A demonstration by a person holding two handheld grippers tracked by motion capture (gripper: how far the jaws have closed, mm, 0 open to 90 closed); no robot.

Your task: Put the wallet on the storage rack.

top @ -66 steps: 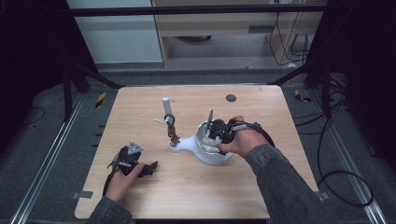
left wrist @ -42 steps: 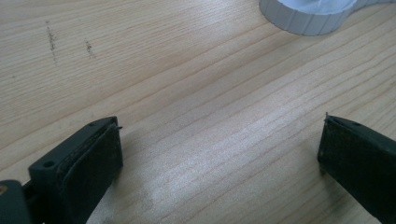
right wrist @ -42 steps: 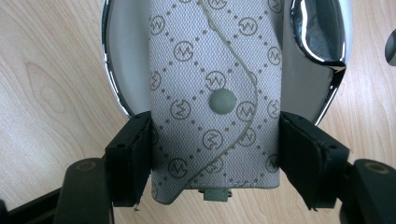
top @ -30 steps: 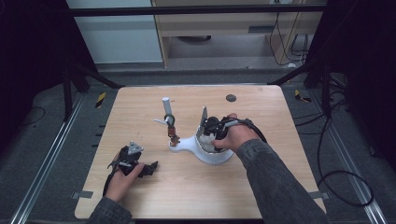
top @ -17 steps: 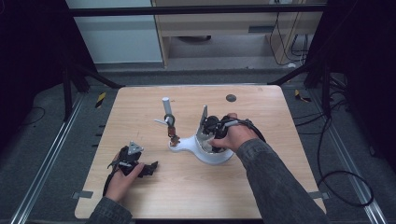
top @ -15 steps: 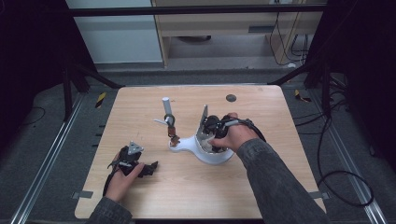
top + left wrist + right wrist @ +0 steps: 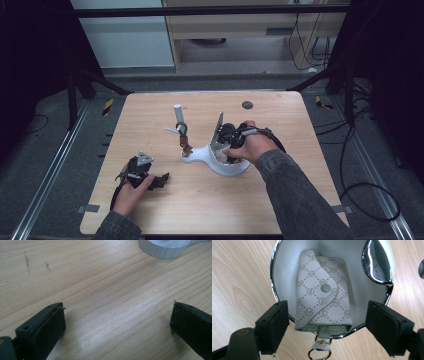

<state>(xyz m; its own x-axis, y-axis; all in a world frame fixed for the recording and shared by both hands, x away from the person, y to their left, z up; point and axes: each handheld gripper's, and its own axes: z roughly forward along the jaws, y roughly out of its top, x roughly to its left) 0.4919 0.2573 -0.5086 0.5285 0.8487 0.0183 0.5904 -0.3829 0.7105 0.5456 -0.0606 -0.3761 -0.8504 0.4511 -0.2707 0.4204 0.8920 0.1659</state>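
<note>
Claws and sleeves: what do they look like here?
Both claws are black. The left claw carries a grey three-cornered plate; its pads are flat, dark and rough. The right claw has blocky black jaws with screw holes and a trailing black cable. Sleeves are dark grey.

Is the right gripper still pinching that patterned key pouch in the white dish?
Apart. The right gripper view shows the gripper with clear gaps beside the pouch.
</note>
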